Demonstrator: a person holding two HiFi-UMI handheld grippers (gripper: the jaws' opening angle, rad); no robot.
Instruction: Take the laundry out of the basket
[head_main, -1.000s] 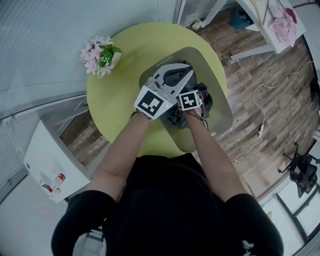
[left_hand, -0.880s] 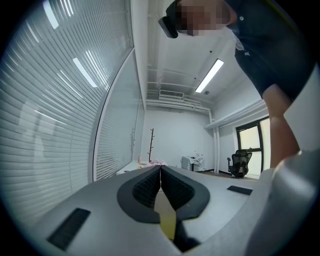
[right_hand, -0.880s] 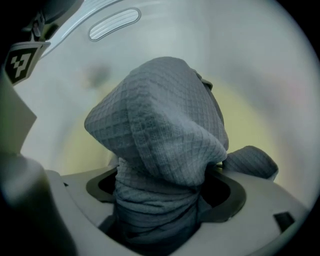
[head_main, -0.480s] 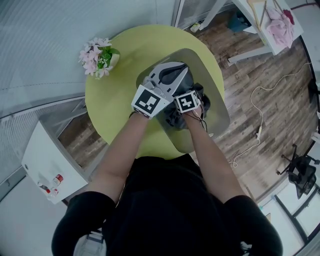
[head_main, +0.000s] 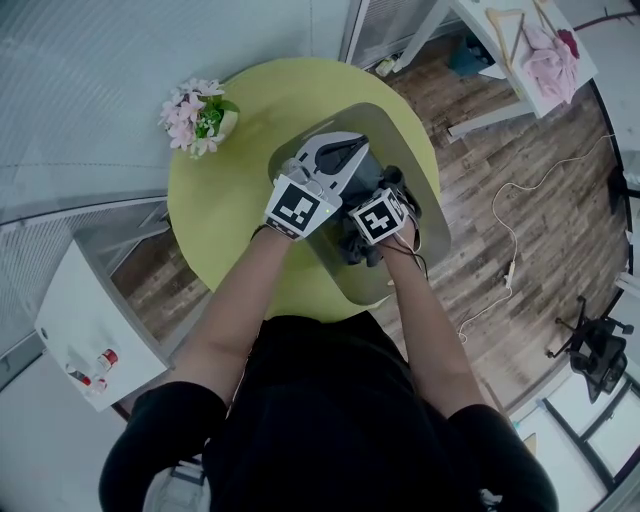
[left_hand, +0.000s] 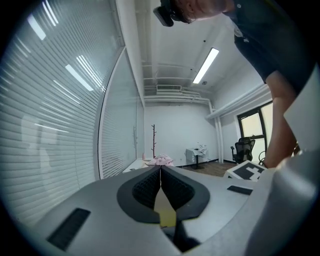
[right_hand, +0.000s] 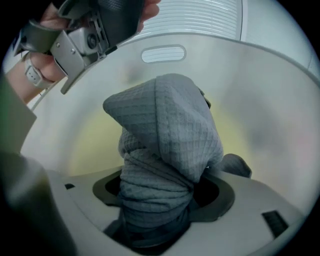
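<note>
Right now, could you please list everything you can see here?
table: one, yellow-green, round, under the basket
basket: one, pale grey, on the table
cloth: one, grey, in the basket
flowers: one bunch, pink, at the table's left edge
cabinet: one, white, left of the table
garment: one, pink, beyond the table, far right
cable: one, white, right of the table
chair: one, black, right edge
left gripper: one, grey, over the basket, shut, empty
right gripper: one, grey, in the basket, jaws closing on the cloth
</note>
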